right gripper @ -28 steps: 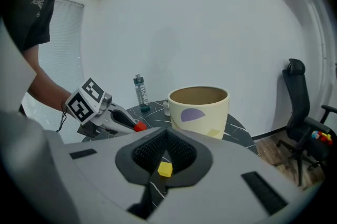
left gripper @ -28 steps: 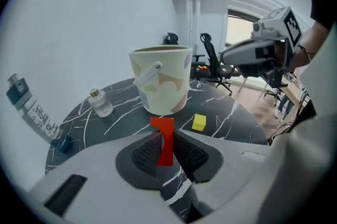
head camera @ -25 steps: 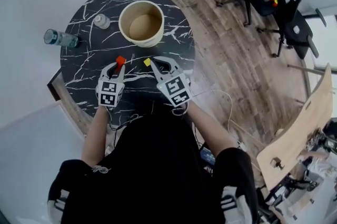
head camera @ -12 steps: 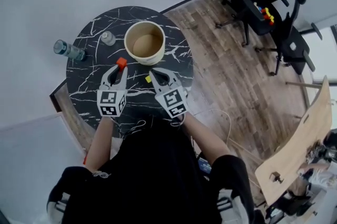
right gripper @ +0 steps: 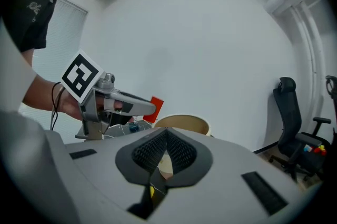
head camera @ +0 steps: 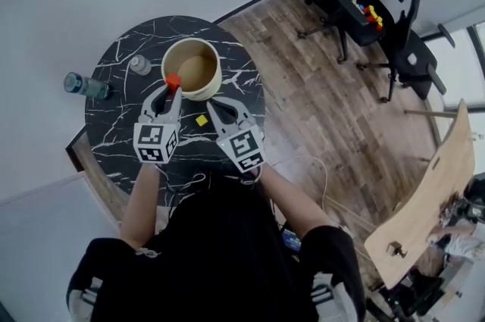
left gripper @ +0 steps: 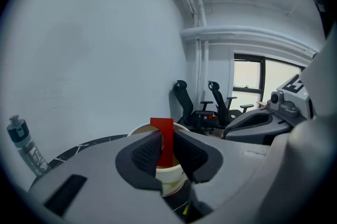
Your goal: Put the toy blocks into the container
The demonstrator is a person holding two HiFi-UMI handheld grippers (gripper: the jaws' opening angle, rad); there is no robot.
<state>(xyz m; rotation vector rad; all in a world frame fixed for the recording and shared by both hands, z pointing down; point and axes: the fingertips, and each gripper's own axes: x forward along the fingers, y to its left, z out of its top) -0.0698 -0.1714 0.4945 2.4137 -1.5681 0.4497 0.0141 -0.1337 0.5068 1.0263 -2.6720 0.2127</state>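
Round black marble table (head camera: 114, 139), seen from above, with the person standing at its near edge. The cream container (head camera: 198, 93) stands toward the table's far edge, open at the top; its inside looks empty as far as can be seen. The left gripper (head camera: 173, 85) is raised at the container's near-left rim, its jaws narrow and clamped on the red block (left gripper: 163, 130), which stands upright between the pads. The right gripper (right gripper: 164, 149) hangs lower, near the middle of the table, with its pads pressed together and nothing between them. A clear bottle (head camera: 83, 85) stands at the left edge, and a small jar (head camera: 139, 64) sits near the far-left edge. The yellow block (head camera: 201, 120) lies on the table between the two grippers, near the container's foot.

Step in hand, by judgement: delivery of the red block. The next move calls for carrying it a little further over the opening, then parting the jaws. The yellow block would remain; the right gripper must open before it can take it.
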